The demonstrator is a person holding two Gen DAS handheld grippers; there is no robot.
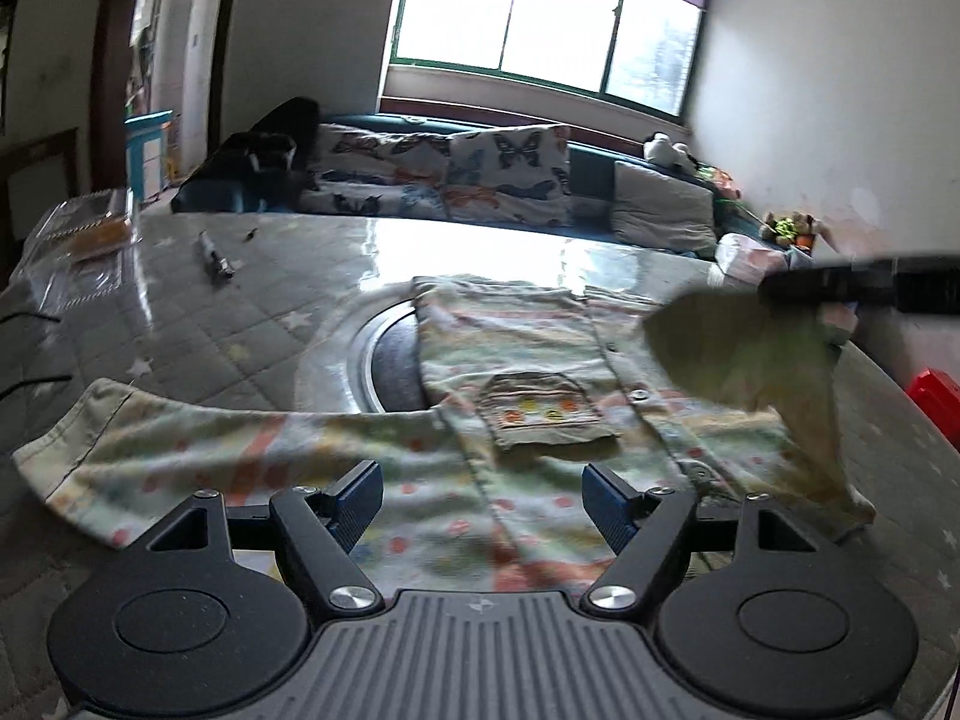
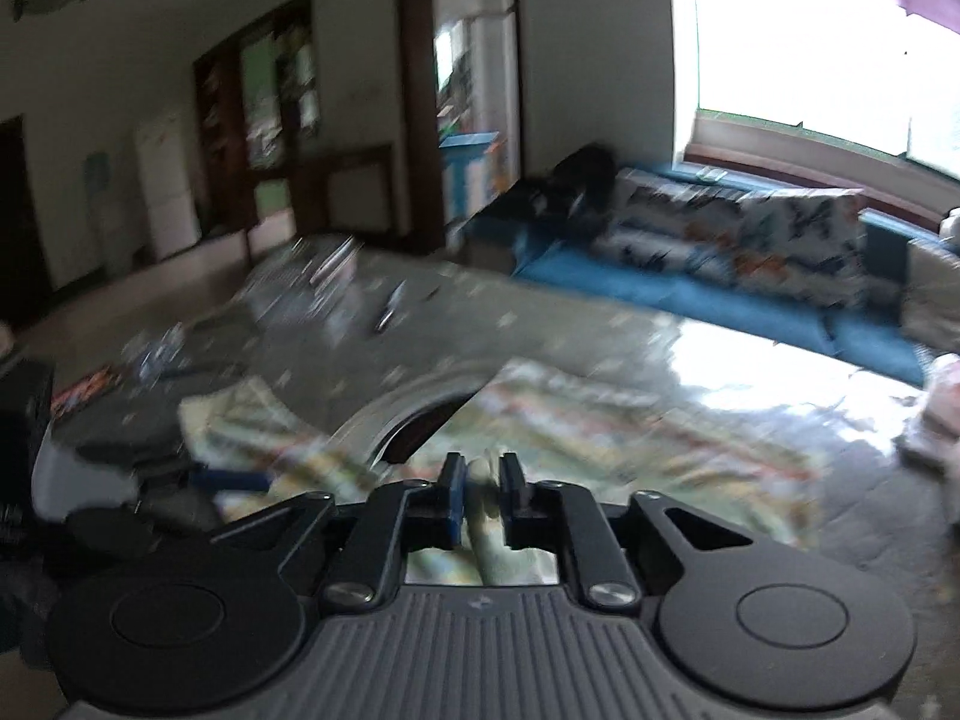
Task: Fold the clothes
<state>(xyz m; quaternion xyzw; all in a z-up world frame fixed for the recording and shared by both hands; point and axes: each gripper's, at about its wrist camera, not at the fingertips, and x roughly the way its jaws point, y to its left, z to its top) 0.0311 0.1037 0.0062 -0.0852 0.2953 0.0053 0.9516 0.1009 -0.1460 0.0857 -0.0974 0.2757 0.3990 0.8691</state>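
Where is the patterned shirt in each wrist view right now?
Left wrist: shirt spread across centre, one sleeve lifted by the right tool.
Right wrist: shirt blurred at centre, a fold pinched in the right tool.
Shared landmark: butterfly cushions under the window.

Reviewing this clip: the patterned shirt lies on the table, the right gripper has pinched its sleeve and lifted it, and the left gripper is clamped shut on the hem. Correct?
Not quite. The left gripper is open, its jaws wide apart above the shirt, as the left wrist view shows. The rest holds: the right gripper is shut on a fold of the shirt, whose sleeve hangs raised over the table.
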